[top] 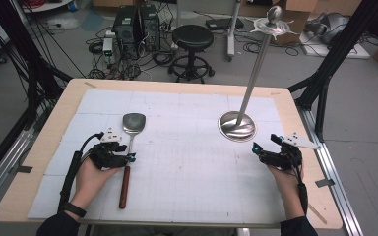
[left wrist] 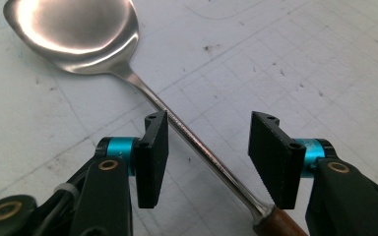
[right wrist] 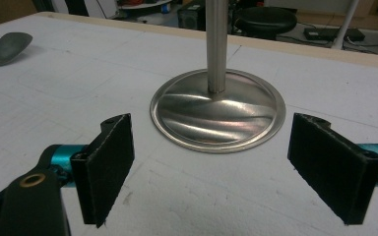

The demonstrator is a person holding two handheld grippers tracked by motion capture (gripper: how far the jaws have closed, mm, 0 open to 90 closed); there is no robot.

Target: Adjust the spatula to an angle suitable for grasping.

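The left tool [left wrist: 209, 157] was held apart astride the spatula [left wrist: 187, 132] shaft on the worktop [top: 187, 147]; a slip off the thin round metal was judged possible; the right tool [right wrist: 226, 172] was held apart, empty, before the stand [right wrist: 216, 110].

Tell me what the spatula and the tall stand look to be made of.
Spatula: the blade and shaft look like polished steel, bright and reflective; its handle seems to be reddish-brown wood, possibly varnished.
Stand: the round base and upright pole look like brushed or polished metal, with wavy reflections on the base. The exact alloy can't be told.
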